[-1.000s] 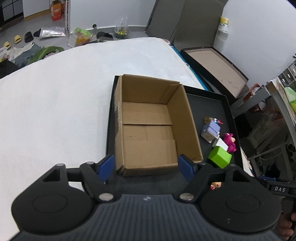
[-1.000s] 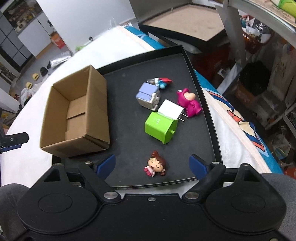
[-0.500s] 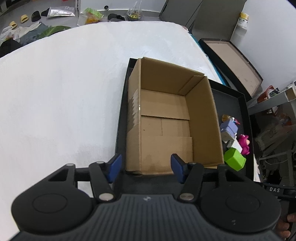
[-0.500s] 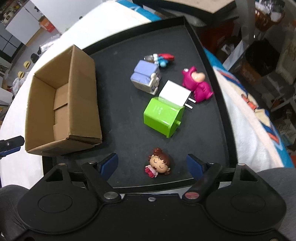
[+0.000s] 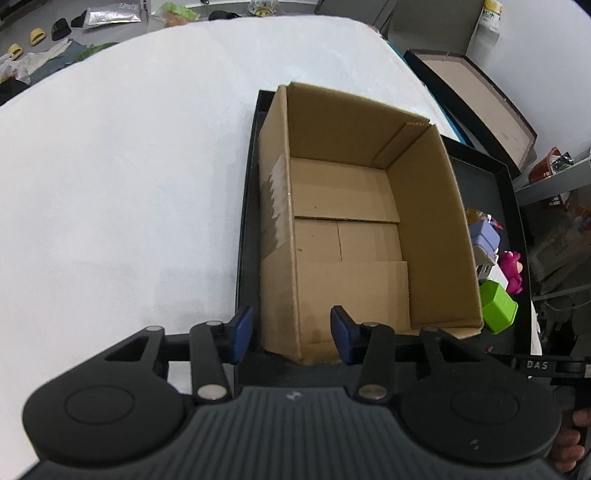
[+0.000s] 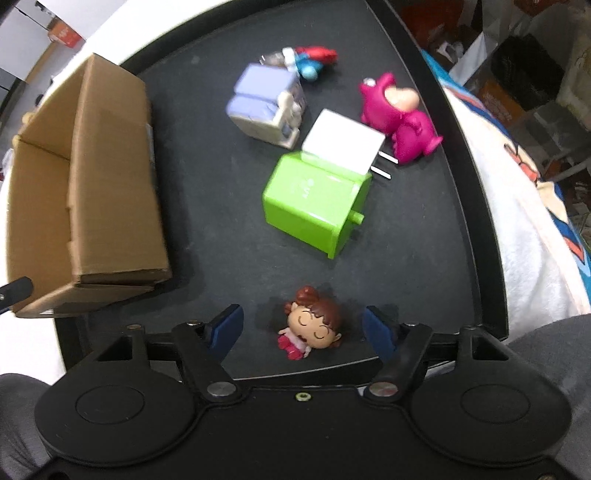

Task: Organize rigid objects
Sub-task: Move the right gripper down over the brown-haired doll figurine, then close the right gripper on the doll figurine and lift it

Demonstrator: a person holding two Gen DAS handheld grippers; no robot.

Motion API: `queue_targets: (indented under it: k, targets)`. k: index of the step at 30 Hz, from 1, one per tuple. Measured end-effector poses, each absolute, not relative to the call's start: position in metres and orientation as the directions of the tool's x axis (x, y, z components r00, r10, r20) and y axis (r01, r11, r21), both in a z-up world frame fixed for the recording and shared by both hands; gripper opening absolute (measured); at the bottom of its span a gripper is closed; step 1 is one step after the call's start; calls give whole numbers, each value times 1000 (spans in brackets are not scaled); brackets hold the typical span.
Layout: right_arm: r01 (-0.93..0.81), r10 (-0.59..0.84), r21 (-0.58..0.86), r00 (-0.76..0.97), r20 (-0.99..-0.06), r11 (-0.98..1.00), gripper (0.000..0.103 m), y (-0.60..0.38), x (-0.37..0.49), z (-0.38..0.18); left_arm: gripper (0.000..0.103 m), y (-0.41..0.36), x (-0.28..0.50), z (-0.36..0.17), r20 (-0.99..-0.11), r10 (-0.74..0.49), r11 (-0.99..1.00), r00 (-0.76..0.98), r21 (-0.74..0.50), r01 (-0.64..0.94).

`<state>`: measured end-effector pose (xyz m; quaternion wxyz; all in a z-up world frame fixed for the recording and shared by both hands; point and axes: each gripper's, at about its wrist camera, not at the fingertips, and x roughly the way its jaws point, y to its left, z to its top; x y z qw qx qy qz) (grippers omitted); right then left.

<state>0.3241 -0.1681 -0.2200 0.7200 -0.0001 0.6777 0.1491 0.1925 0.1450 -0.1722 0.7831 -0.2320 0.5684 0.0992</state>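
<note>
An empty cardboard box (image 5: 354, 229) stands on the left of a black tray (image 6: 424, 251); it also shows in the right wrist view (image 6: 85, 192). My left gripper (image 5: 291, 334) is open, its jaws on either side of the box's near left corner. My right gripper (image 6: 303, 328) is open, with a small brown-haired doll figure (image 6: 312, 328) lying between its fingers. On the tray lie a green block (image 6: 314, 206), a white plug adapter (image 6: 343, 144), a magenta figure (image 6: 399, 114), a lilac toy (image 6: 266, 107) and a red-blue figure (image 6: 310, 61).
The tray sits on a white bed surface (image 5: 122, 177). A second dark tray with a brown base (image 5: 476, 96) lies beyond. Shelving and clutter (image 6: 517, 74) stand off the right edge. Bags and slippers lie on the floor (image 5: 55, 29) far away.
My left gripper has moved left and closer to the box, its jaws narrowing around the box's near left corner. My right gripper has descended toward the tray, bringing the doll between its fingers.
</note>
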Motion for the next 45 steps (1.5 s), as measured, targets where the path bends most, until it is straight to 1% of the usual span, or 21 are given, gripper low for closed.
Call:
queue_targets:
  k: [1,2,3,5,6,17,24,37,45]
  targets:
    - [-216,208,197,29,-978,956,67,-167,324,-224,38,144,194,-174,-941,-98,877,323,-235,-418]
    - [-221,193,185,15,-981,958,45,-166,325,-230,31,141,195,-175,-944,-92,885,318,-224,-409]
    - [-221,183,179,-5,-983,959,36,-165,325,-235,27,138,197,-176,-945,-100,892,311,-223,-393]
    - [-205,198,196,-10,-980,959,35,-166,325,-237,16,134,198,-179,-952,-91,903,294,-203,-379]
    - [-216,203,197,3,-979,956,35,-166,324,-234,15,133,197,-180,-953,-83,904,292,-196,-381]
    - [-250,232,210,60,-971,945,35,-168,318,-209,15,134,189,-176,-947,-88,906,309,-205,-370]
    - [-270,242,206,108,-964,940,35,-163,323,-182,16,138,189,-175,-947,-101,906,305,-214,-365]
    - [-326,276,202,200,-940,924,35,-133,322,-142,17,144,191,-177,-944,-136,911,302,-239,-335]
    - [-358,304,213,219,-927,909,35,-115,325,-118,18,145,188,-177,-935,-159,906,316,-266,-330]
